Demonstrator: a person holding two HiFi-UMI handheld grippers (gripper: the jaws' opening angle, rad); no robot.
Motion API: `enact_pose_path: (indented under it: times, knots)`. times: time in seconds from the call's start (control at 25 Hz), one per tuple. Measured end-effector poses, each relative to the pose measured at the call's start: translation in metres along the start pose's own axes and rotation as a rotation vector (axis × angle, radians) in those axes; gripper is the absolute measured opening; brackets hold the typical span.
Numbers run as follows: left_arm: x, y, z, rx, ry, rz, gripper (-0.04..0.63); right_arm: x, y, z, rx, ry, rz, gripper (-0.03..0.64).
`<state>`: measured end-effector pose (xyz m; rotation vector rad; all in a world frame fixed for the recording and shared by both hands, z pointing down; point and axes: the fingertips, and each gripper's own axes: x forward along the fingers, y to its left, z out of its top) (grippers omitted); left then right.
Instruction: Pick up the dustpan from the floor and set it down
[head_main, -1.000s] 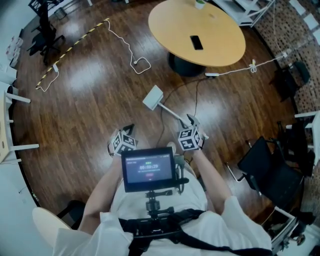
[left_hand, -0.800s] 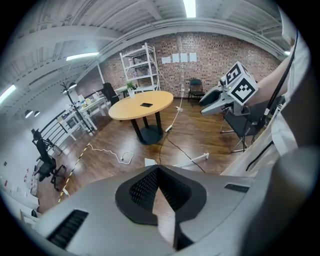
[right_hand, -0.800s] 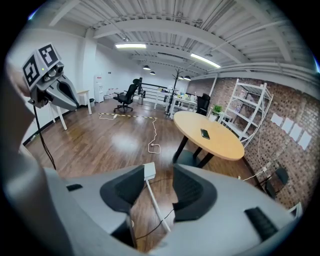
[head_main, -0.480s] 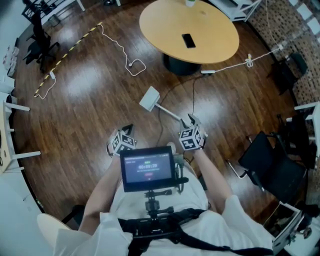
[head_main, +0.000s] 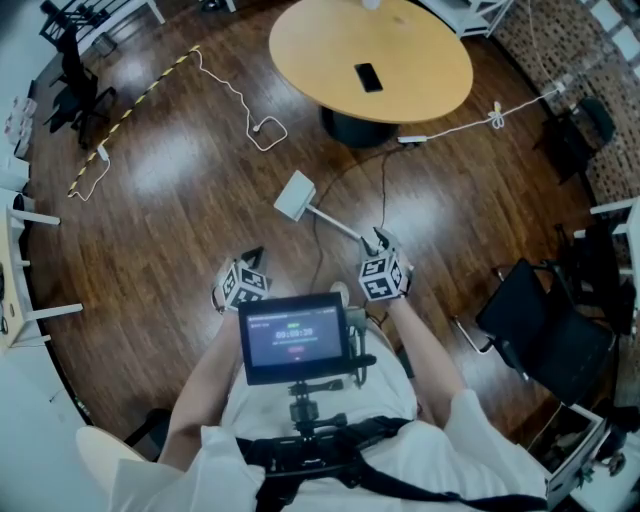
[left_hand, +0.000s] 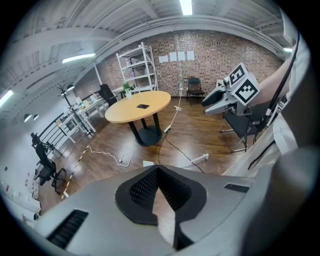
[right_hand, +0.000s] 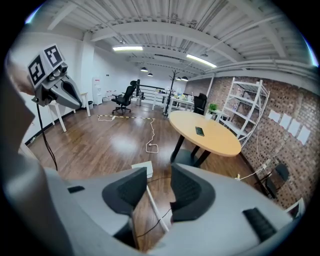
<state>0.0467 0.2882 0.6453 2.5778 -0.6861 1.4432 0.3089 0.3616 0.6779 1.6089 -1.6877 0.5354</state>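
Observation:
The white dustpan (head_main: 294, 195) lies on the dark wooden floor, its long white handle (head_main: 335, 225) running toward my right gripper (head_main: 378, 236). In the right gripper view the pan (right_hand: 142, 169) and the handle (right_hand: 154, 207) show through the gap of the right gripper (right_hand: 159, 172). Those jaws have just been closing and still stand apart; they hang above the floor and nothing is pressed between the pads. My left gripper (head_main: 256, 254) hangs left of the screen, apart from the dustpan. Its fingertips meet, and only floor shows behind them in the left gripper view (left_hand: 157, 169).
A round wooden table (head_main: 420, 85) with a phone (head_main: 368, 77) stands beyond the dustpan. A white cable (head_main: 250, 110) and a black cable (head_main: 322, 250) trail over the floor. A black chair (head_main: 540, 335) stands at the right. A chest-mounted screen (head_main: 295, 335) sits below the grippers.
The floor, table and dustpan have slid left and up in the head view as the person moved. Both grippers kept their places before the body. The dustpan has not shifted on the floor.

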Motion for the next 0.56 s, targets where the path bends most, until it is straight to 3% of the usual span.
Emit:
enact_pose_path:
  times: [0.56]
  knots:
    - [0.012,-0.017,0.017,-0.042,-0.004,0.026,-0.006,0.002,-0.032,-0.009,-0.043,-0.011,0.001,0.175]
